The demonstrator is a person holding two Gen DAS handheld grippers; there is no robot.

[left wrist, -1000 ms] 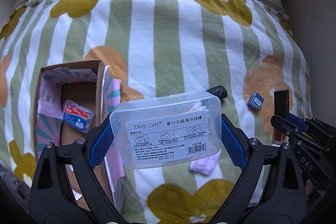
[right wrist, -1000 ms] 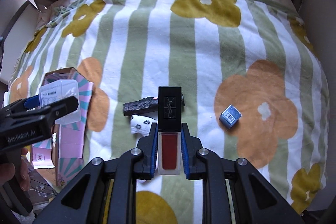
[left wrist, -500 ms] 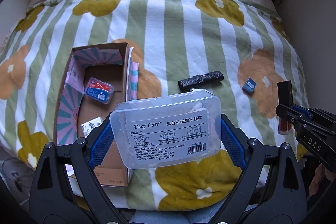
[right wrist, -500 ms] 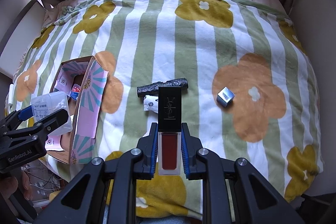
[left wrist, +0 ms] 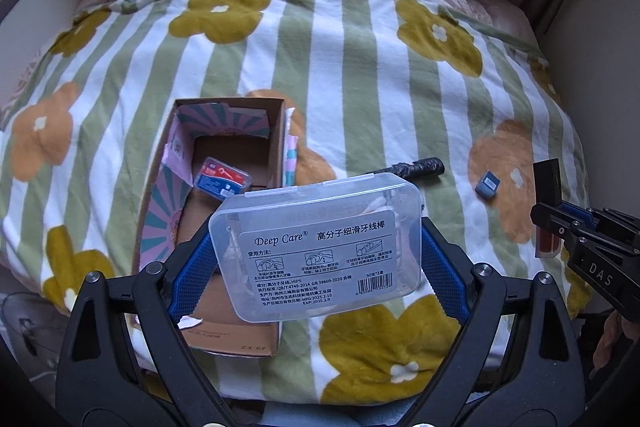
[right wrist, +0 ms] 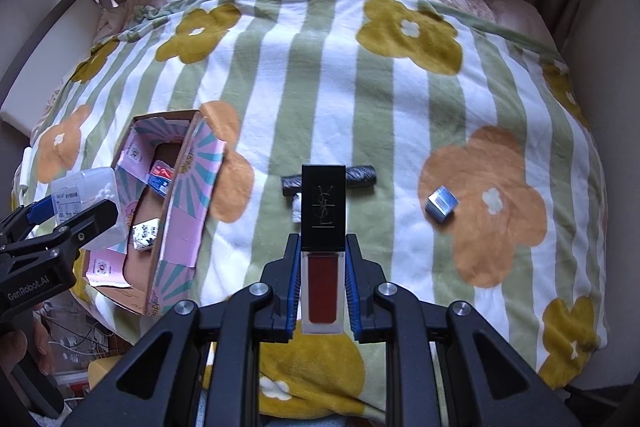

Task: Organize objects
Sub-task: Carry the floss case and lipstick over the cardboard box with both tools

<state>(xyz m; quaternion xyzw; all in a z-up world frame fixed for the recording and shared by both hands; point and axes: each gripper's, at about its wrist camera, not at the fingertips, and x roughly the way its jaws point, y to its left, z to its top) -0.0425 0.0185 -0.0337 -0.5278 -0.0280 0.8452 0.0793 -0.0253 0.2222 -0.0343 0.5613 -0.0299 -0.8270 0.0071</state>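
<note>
My left gripper (left wrist: pixel 316 251) is shut on a clear plastic floss-pick box (left wrist: pixel 320 247) and holds it above the bed, just right of the open cardboard box (left wrist: pixel 224 131). It also shows in the right wrist view (right wrist: pixel 86 199). My right gripper (right wrist: pixel 323 247) is shut on a dark red lip gloss with a black cap (right wrist: pixel 323 227), held upright above the blanket. The cardboard box (right wrist: pixel 188 187) holds a red and blue packet (left wrist: pixel 222 181) and a small white patterned packet (right wrist: pixel 144 235).
On the flowered striped blanket (right wrist: pixel 320 67) lie a black roll (right wrist: pixel 360 175), a small white item (right wrist: pixel 297 209) beside it and a small blue-grey box (right wrist: pixel 440 203). Curtains and walls stand at both sides. The bed's near edge drops off below.
Both grippers have risen and pulled back from the bed with their loads, so more of the blanket and the cardboard box shows. The grips are unchanged.
</note>
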